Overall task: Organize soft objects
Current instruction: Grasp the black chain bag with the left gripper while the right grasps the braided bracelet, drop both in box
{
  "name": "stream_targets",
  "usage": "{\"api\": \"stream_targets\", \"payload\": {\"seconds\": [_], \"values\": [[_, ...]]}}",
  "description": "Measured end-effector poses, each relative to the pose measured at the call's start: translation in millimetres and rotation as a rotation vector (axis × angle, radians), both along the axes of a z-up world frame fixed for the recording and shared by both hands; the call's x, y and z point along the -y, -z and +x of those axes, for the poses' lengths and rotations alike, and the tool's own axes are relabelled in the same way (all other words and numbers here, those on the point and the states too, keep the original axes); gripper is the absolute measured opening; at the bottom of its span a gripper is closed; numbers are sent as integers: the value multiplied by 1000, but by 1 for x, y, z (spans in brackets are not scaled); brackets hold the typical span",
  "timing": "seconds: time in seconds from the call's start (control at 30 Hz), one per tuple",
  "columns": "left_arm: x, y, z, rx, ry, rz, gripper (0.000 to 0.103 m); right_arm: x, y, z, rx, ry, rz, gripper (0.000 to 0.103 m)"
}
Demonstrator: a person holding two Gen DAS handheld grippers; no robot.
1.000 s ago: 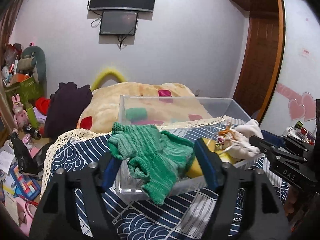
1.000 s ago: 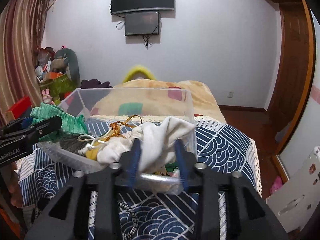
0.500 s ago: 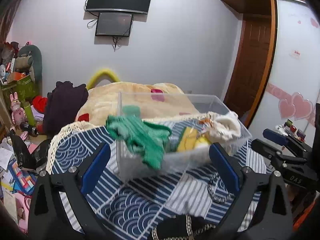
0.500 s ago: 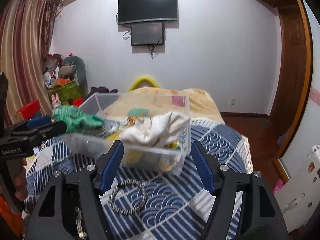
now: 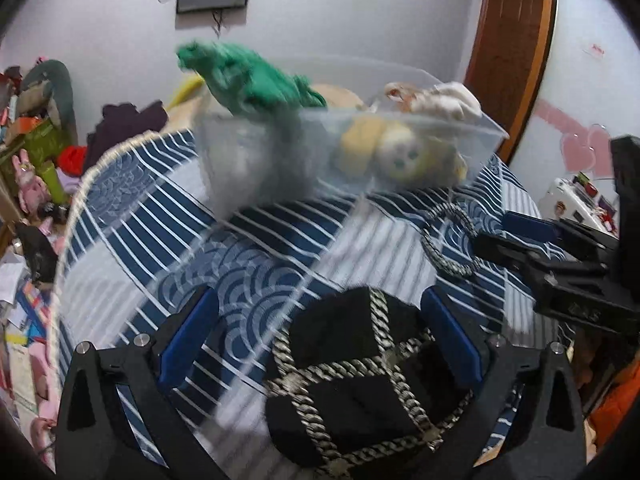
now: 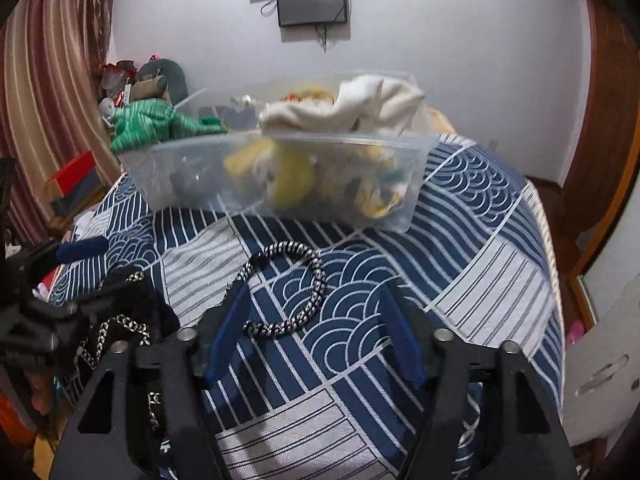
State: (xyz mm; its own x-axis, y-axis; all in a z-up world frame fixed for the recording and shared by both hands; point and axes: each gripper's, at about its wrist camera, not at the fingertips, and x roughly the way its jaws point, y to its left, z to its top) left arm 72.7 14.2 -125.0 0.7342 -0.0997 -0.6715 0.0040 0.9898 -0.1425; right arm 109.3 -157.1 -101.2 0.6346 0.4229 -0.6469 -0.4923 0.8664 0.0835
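A clear plastic bin [image 5: 460, 128] [image 6: 192, 172] stands on the blue patterned table. A green knit garment [image 5: 248, 76] [image 6: 152, 124] hangs over its left rim and a cream cloth [image 5: 444, 100] [image 6: 360, 108] over its right rim; a yellow plush toy [image 5: 400, 156] lies inside. My left gripper [image 5: 320, 336] is open just above a black chain-trimmed bag [image 5: 352, 372]. My right gripper [image 6: 316, 332] is open and empty, near a braided cord loop [image 6: 288, 284] on the cloth. The right gripper also shows in the left wrist view [image 5: 532, 236].
The tablecloth [image 6: 480, 240] has a lace edge [image 5: 80, 208]. Clutter and toys [image 5: 32, 148] lie at the left, below the table. A wooden door [image 5: 512, 40] and a white cabinet with heart stickers [image 5: 580, 144] stand on the right. Two screens [image 6: 312, 0] hang on the wall.
Both grippers have pulled back from the bin and tilted down. The left had let go of the green garment and the right of the cream cloth; the black bag and cord loop came into view.
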Motion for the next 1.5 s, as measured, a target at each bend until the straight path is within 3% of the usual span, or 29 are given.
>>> {"api": "stream_targets", "payload": {"seconds": [0.1, 0.17, 0.27, 0.33, 0.5, 0.57, 1.03, 1.3, 1.5], "values": [[4, 10, 3, -21, 22, -46, 102, -5, 9, 4, -47, -20, -1, 34], [5, 15, 4, -14, 21, -46, 101, -6, 12, 2, -46, -16, -12, 31], [9, 14, -1, 4, 42, -46, 79, -7, 11, -1, -31, -22, -25, 11], [9, 14, -2, 10, 39, -39, 70, -8, 10, -2, -23, -22, -28, 8], [-2, 13, -9, 15, 32, -48, 34, -5, 5, -5, -2, -19, -20, 6], [-4, 11, -11, 21, 31, -46, 29, -3, 1, -7, 18, -19, -18, 6], [-27, -61, -27, 238, -41, -28, 25, 5, -41, -16, 144, 12, 41, 6], [-34, -104, -14, 370, -84, -9, 25, 6, -72, -11, 243, 44, 90, 6], [-41, -123, 6, 420, -120, -27, 25, 2, -93, 0, 306, 62, 124, 6]]}}
